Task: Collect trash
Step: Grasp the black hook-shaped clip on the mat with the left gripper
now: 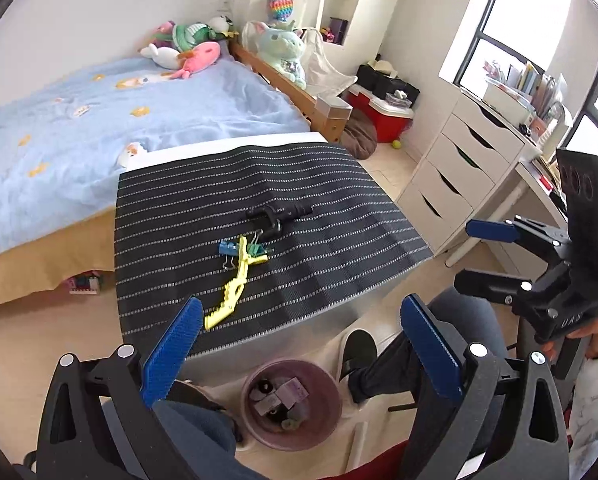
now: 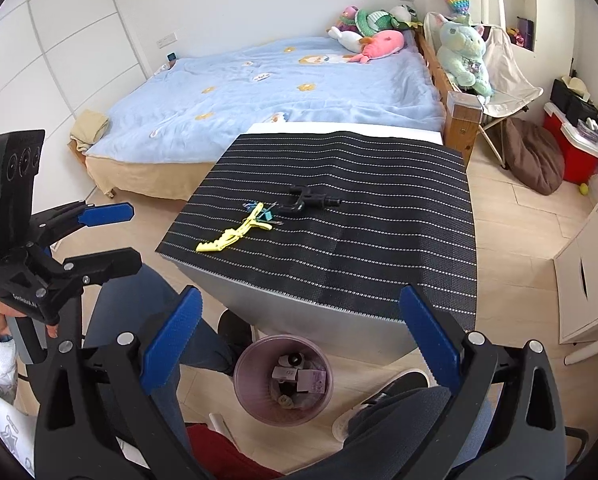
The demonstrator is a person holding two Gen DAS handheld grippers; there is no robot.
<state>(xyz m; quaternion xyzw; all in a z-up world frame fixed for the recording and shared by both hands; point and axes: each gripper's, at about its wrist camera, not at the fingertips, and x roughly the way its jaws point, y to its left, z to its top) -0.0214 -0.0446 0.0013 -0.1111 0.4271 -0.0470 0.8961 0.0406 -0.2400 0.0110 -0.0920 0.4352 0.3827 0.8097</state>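
Both grippers are wide apart and empty right now. The left gripper (image 1: pixel 299 356) and right gripper (image 2: pixel 299 344) hover above the bin (image 2: pixel 244 364), which sits on the floor between the person's legs, right against the front of the table. It's already got a few bits in it, small boxes by the look of it.

Further out, on the striped mat (image 1: pixel 339 208) covering the table, there's a little pile of leftovers. Nearest is the yellow clip (image 1: pixel 231 288), a long toothed plastic one. I'd guess it's light and stiff but a bit slick, so pinch it across the middle of its length, not the tip. Touching its far end are some binder clips (image 1: pixel 235 249), blue and green. Small, hard metal, likely to skate away, so clamp across the body and not the wire handles. Just behind sits a black plastic part (image 1: pixel 279 216); the straight bar looks the easiest hold.
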